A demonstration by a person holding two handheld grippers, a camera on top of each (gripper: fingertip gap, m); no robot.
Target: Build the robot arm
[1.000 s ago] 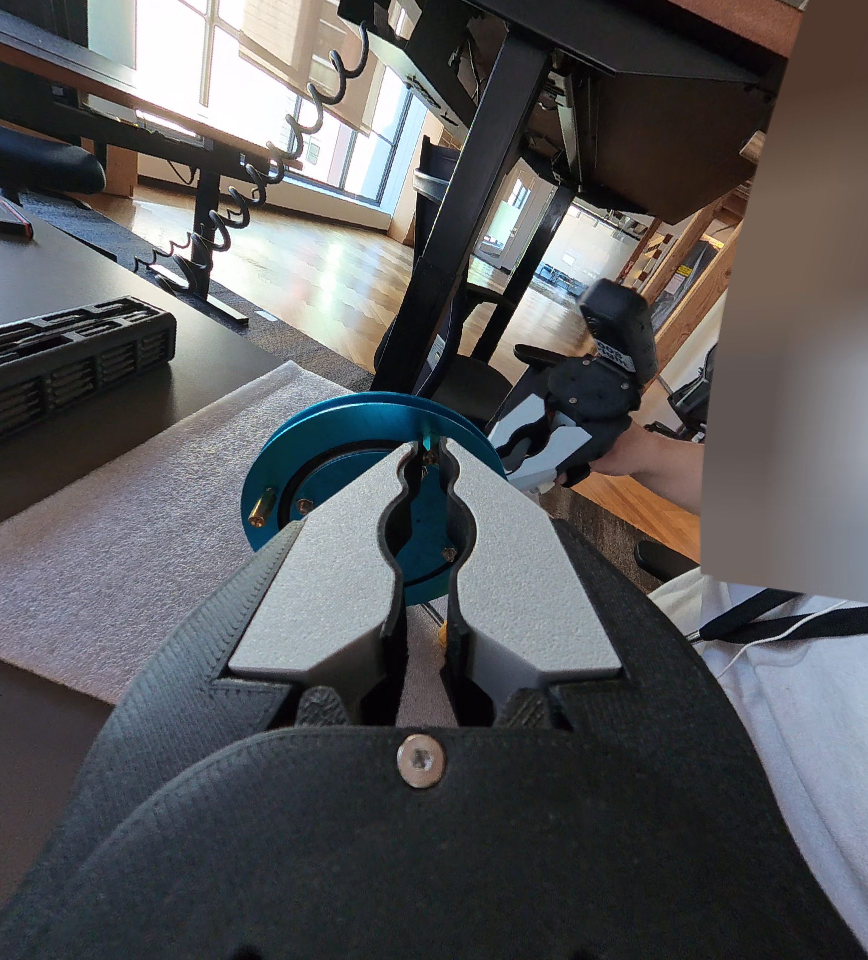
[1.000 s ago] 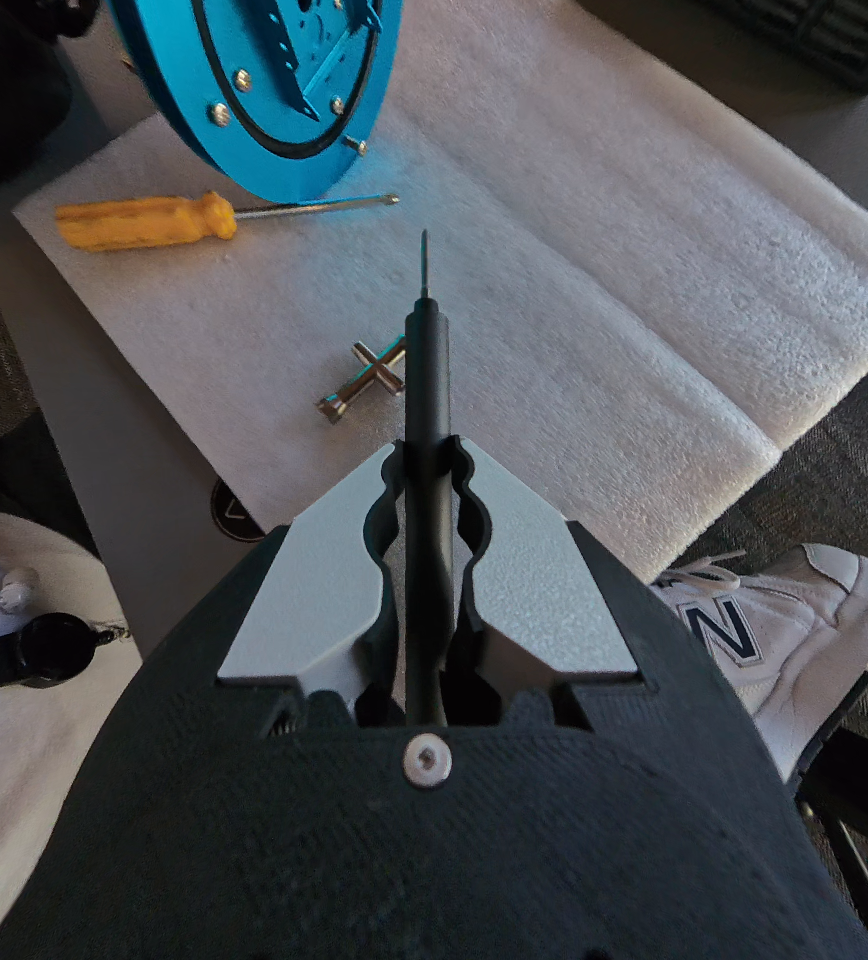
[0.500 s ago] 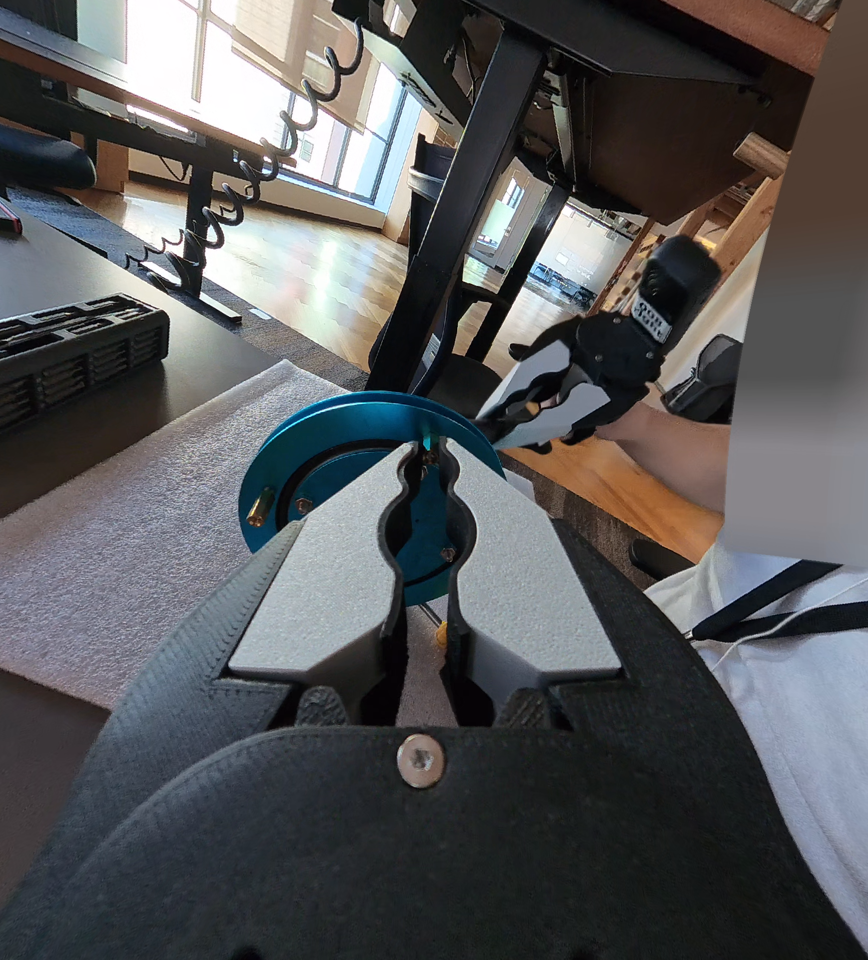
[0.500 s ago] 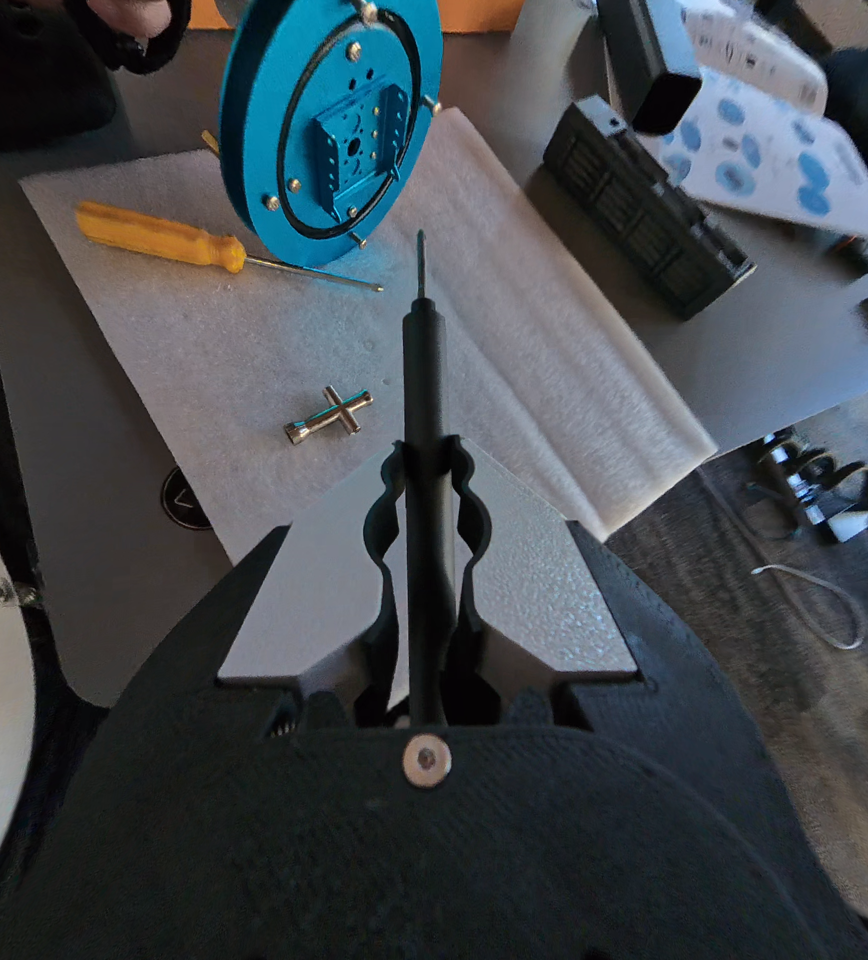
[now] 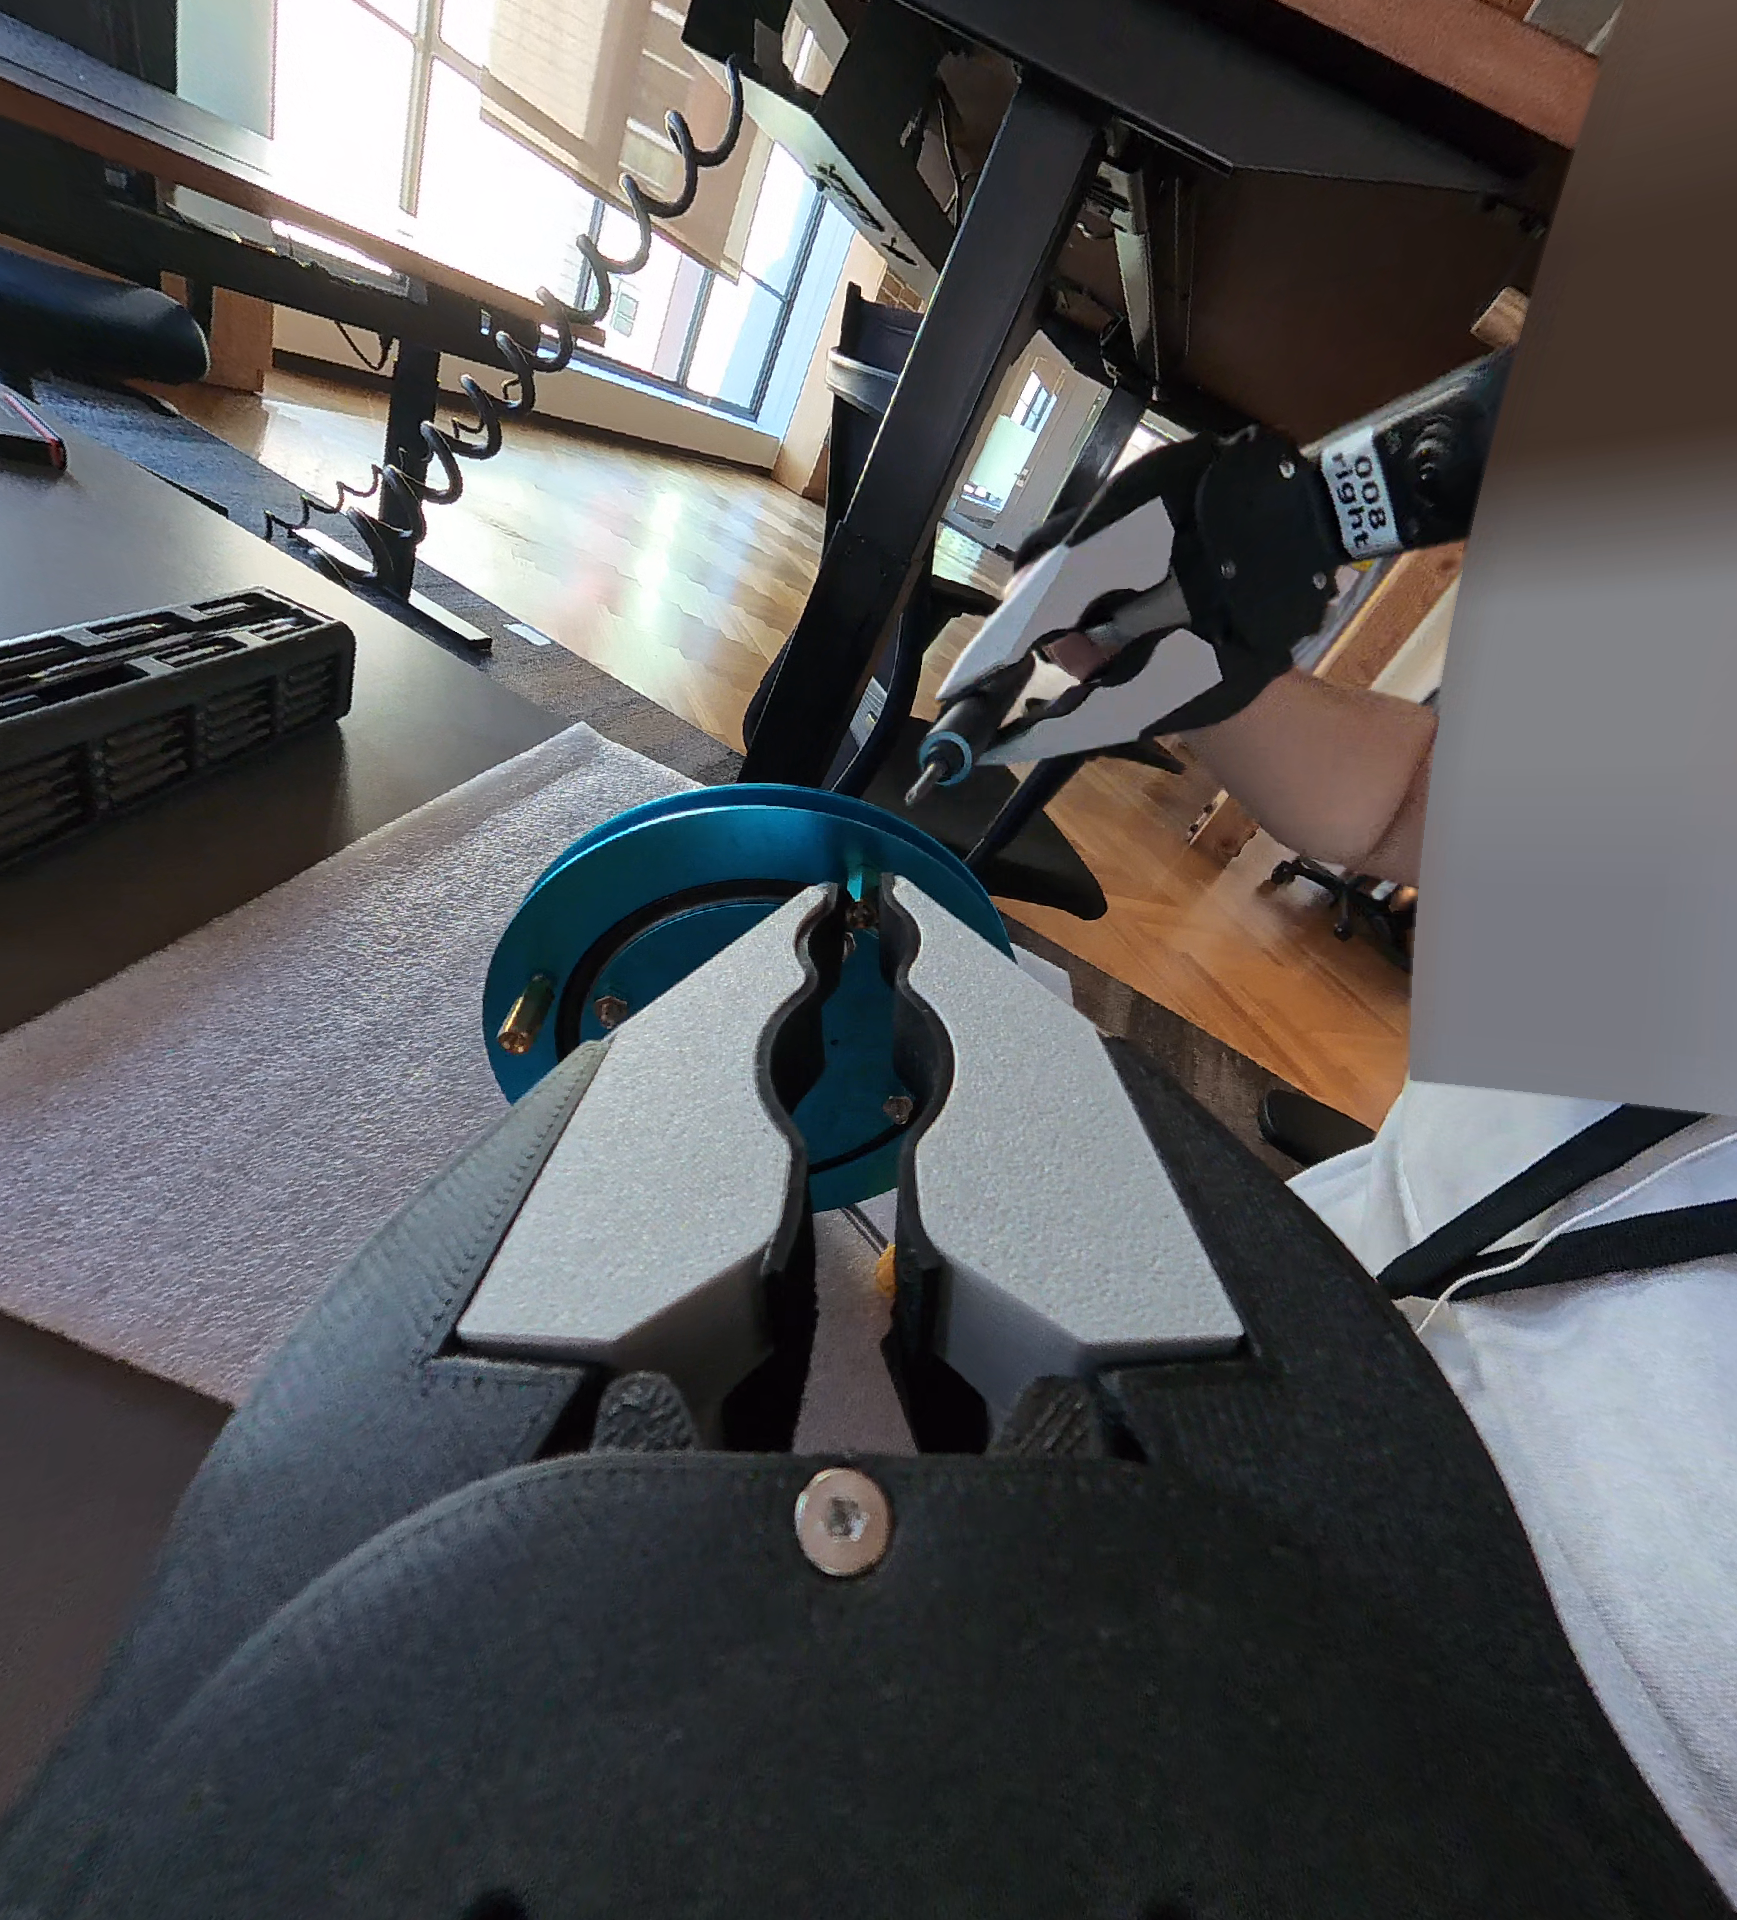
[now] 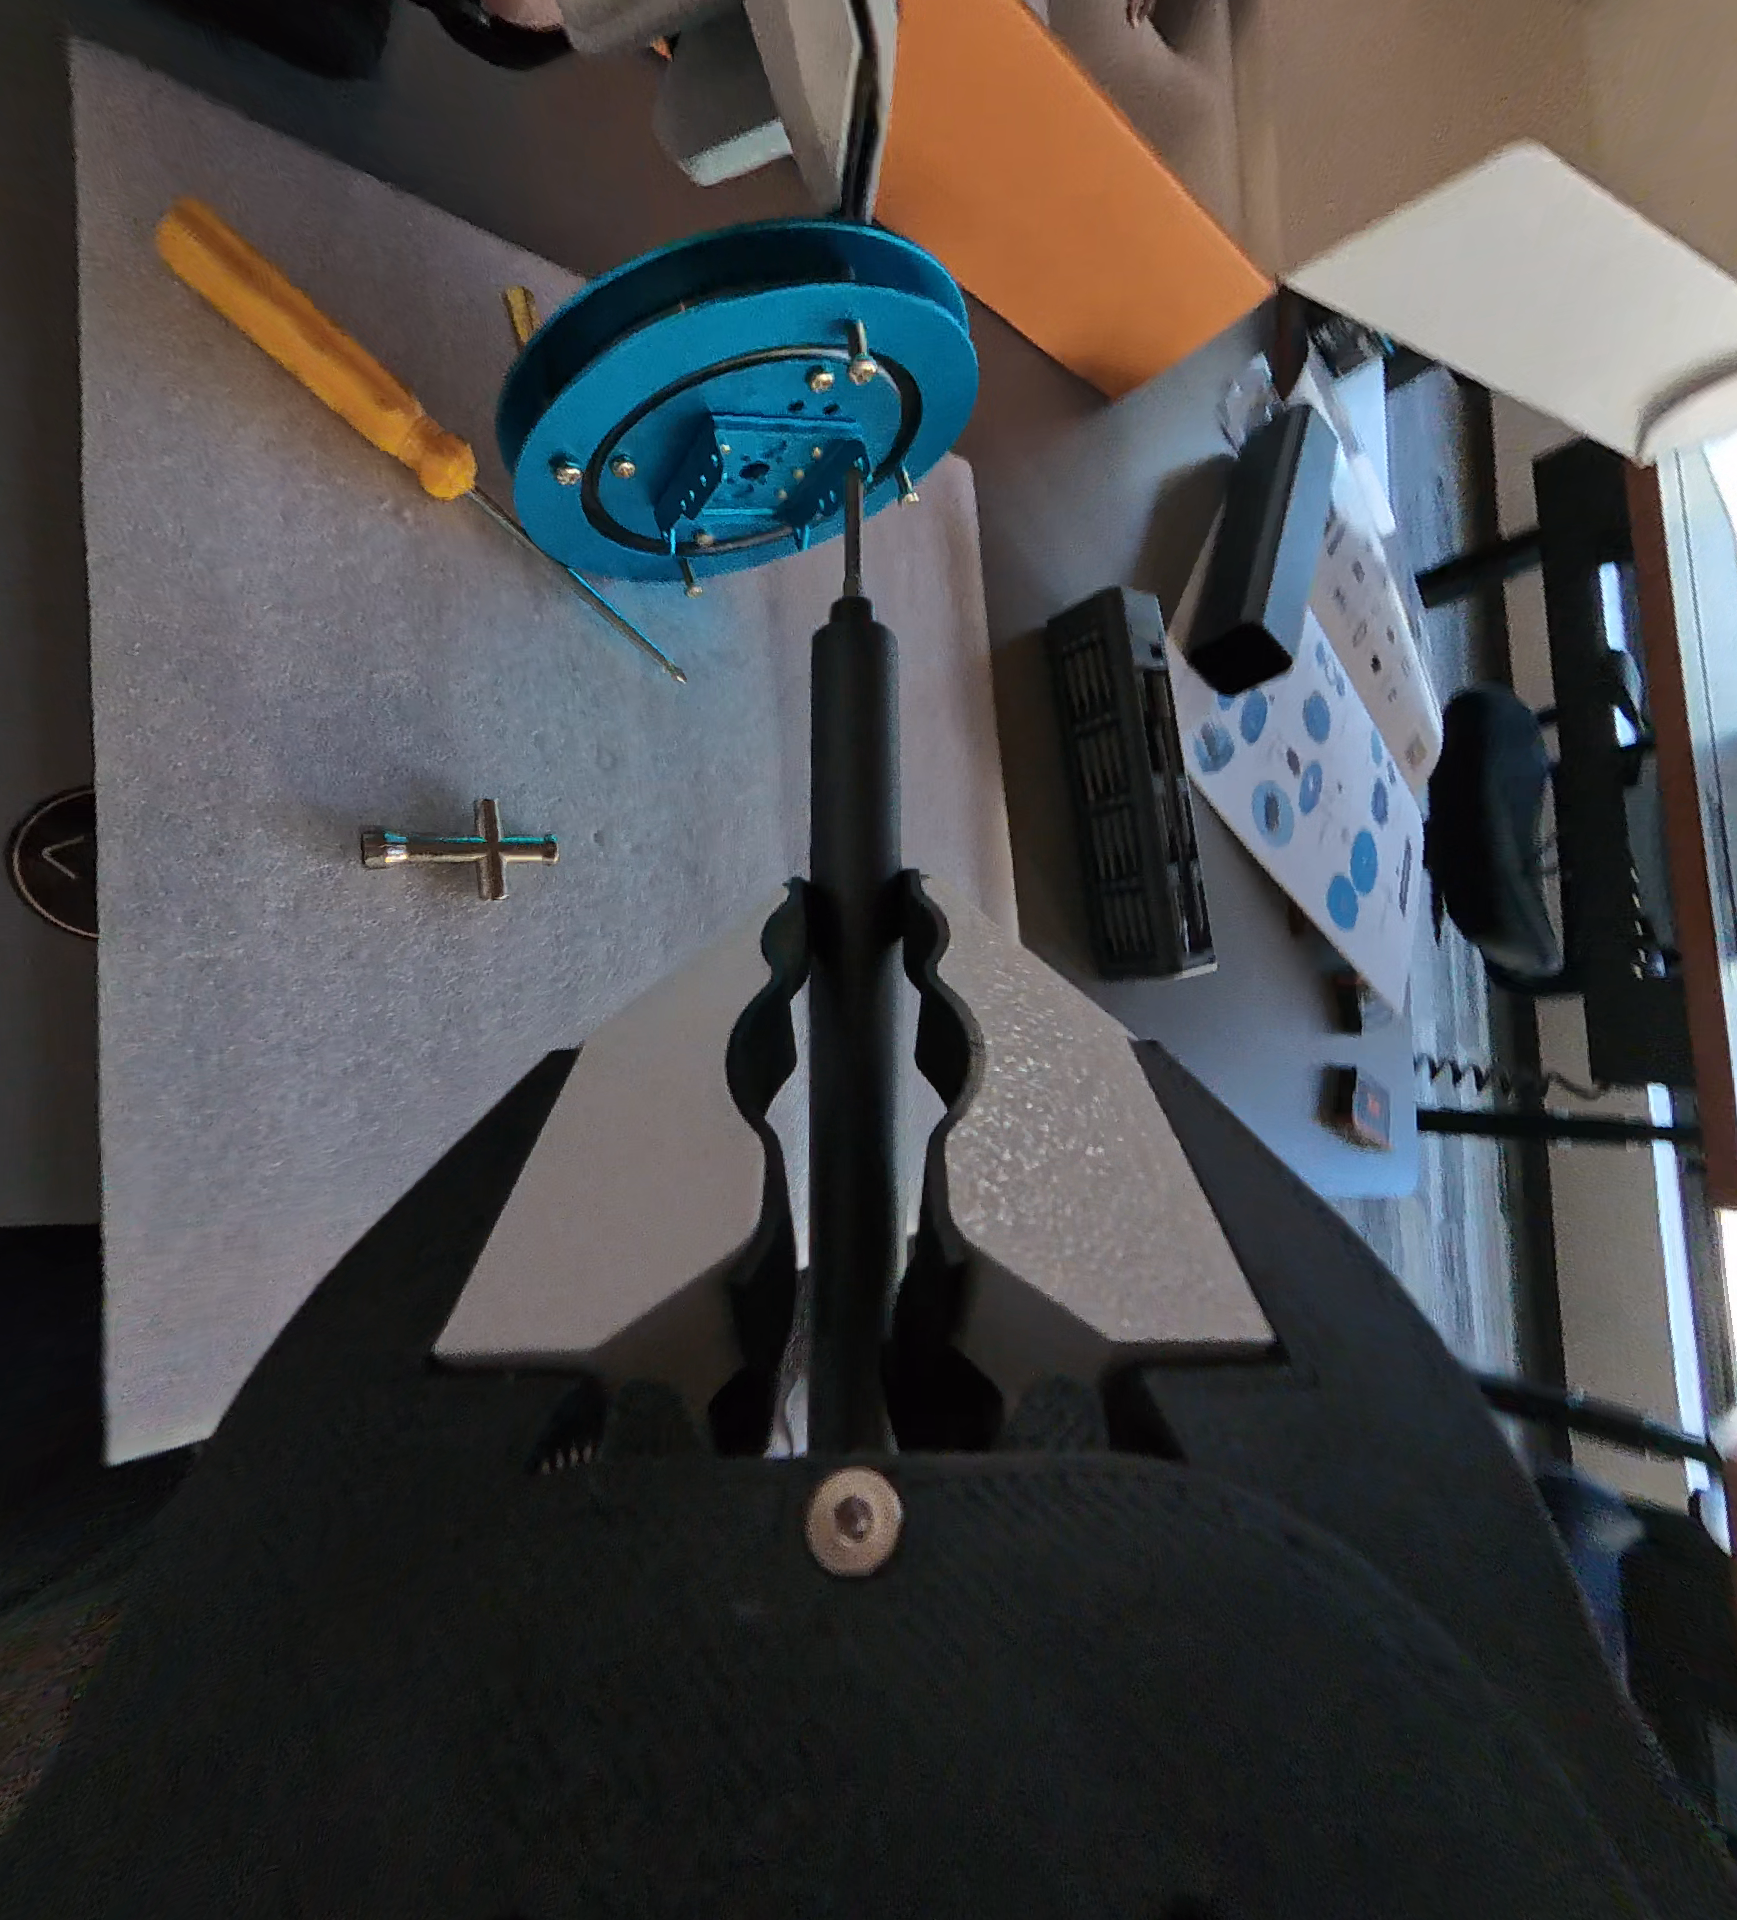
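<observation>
Blue disc (image 5: 635, 914) clamped upright in left gripper (image 5: 856, 914) jaws, black screwdriver (image 6: 851, 935) in right gripper (image 6: 851, 904) jaws, tip at disc's hub.

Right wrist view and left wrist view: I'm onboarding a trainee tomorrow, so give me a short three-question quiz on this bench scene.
1. True or false: the right gripper holds a black screwdriver.
2. What do the left gripper's fingers clamp?
A. yellow screwdriver
B. blue disc assembly
C. cross wrench
3. Fill in: the cross wrench lies on the white ___ sheet.

Key: 1 true; 2 B; 3 foam.
</observation>
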